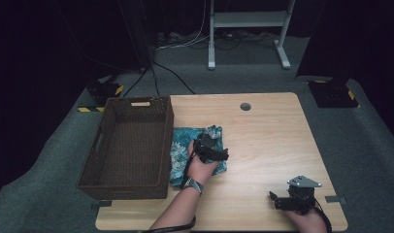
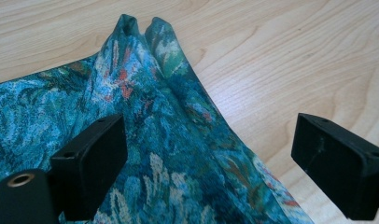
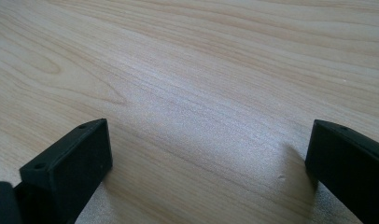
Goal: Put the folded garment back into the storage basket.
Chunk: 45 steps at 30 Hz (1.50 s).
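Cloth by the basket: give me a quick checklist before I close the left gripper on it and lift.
1. Left gripper jaws apart: ok, wide open.
2. Fabric between the jaws: ok, a raised fold of the teal patterned cloth lies between them, pads not pressing it.
3. Cloth free of other things: ok, it lies on the table beside the wicker basket; whether an edge touches the basket, cannot tell.
4. Basket ready to receive: ok, open top, nothing seen inside.
5. Right gripper out of the way: ok, open over bare wood at the table's near right corner.
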Each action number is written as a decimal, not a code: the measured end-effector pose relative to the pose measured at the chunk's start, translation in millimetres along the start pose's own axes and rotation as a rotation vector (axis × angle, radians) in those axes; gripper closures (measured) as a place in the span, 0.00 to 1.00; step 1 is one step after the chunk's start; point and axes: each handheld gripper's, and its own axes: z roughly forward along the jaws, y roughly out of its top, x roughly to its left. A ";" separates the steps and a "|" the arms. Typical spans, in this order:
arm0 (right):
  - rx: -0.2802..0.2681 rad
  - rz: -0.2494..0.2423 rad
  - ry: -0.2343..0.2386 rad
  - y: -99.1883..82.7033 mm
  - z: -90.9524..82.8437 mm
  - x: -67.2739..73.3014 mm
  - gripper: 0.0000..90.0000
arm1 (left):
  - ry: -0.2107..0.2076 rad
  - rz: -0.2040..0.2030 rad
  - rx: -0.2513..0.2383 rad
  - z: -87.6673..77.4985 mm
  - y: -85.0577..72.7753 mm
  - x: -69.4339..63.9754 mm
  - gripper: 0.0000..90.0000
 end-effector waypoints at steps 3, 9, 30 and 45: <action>0.000 0.000 0.000 0.0 0.0 0.0 0.00 | 0.008 0.002 0.006 4.3 3.6 -0.9 0.12; -0.001 0.001 0.001 0.0 0.0 -0.2 0.00 | 0.002 -0.003 0.005 11.9 16.9 -1.3 0.13; -0.002 0.002 0.002 -0.1 -0.1 -0.3 0.01 | 0.052 -0.007 0.092 43.2 6.8 0.1 0.24; -0.002 0.004 0.002 -0.1 -0.2 -0.2 0.01 | 0.142 0.080 0.101 37.5 3.6 5.4 0.73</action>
